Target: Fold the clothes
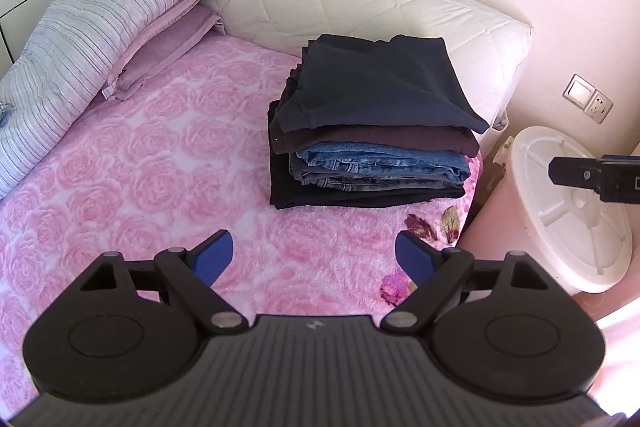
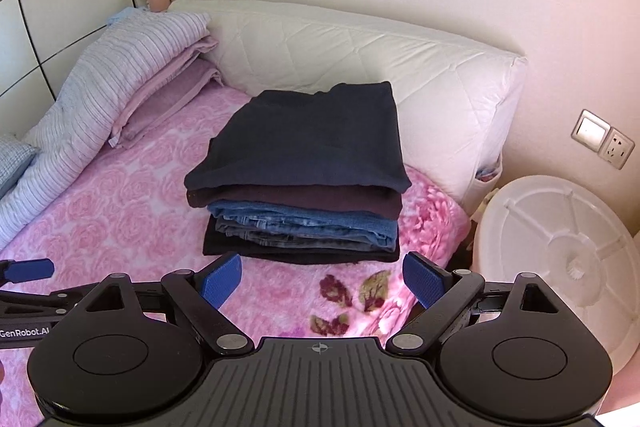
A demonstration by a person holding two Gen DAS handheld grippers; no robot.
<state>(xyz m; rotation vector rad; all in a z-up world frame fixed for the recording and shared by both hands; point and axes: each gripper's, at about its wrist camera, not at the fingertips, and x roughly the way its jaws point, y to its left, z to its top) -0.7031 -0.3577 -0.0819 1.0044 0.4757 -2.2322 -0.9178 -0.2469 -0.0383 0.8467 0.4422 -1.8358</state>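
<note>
Folding looks finished from my seat: neat stack of dark and denim folded clothes (image 2: 300,183) sits on the pink rose-patterned blanket (image 2: 132,227), left gripper (image 1: 314,259) and right gripper (image 2: 322,281) both spread wide, empty.

Folded clothes stack (image 2: 300,179), navy on top, on bed.

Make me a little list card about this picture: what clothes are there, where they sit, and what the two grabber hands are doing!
stack: folded clothes piled on the pink rose blanket
top piece: navy garment
under it: maroon piece, then blue jeans, black at the bottom
left gripper: open, holds nothing
right gripper: open, holds nothing
behind stack: white quilted headboard
beside bed: white round tub
</note>
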